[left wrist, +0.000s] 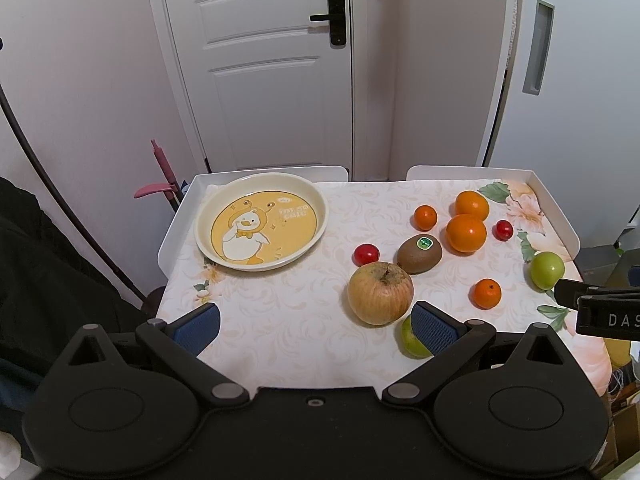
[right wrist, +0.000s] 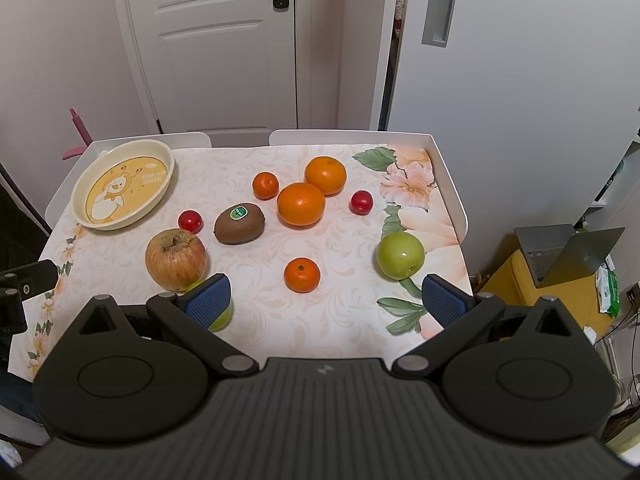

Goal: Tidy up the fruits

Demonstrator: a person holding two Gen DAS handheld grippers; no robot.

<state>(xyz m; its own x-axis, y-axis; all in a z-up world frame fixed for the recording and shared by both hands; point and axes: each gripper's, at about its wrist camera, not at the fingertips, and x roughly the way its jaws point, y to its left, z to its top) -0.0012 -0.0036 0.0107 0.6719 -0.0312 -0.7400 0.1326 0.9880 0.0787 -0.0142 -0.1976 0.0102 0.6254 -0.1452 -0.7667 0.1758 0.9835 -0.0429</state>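
An empty cream plate with a duck picture (left wrist: 260,222) (right wrist: 120,184) sits at the table's back left. Loose fruit lies to its right: a streaked apple (left wrist: 380,294) (right wrist: 175,258), a kiwi (left wrist: 419,254) (right wrist: 239,223), two big oranges (left wrist: 466,233) (right wrist: 301,204), small tangerines (left wrist: 485,293) (right wrist: 302,275), red cherry tomatoes (left wrist: 365,254) (right wrist: 190,221) and a green apple (left wrist: 547,270) (right wrist: 400,255). A small green fruit (left wrist: 412,338) (right wrist: 222,318) lies partly behind a finger in each view. My left gripper (left wrist: 316,326) is open and empty above the front edge. My right gripper (right wrist: 326,300) is open and empty, with a tangerine just ahead.
The table (right wrist: 340,320) has a floral cloth and a raised white rim (right wrist: 448,184) at the back and sides. A white door (left wrist: 260,64) stands behind. A laptop (right wrist: 560,254) sits on a yellow surface at the right, below table level.
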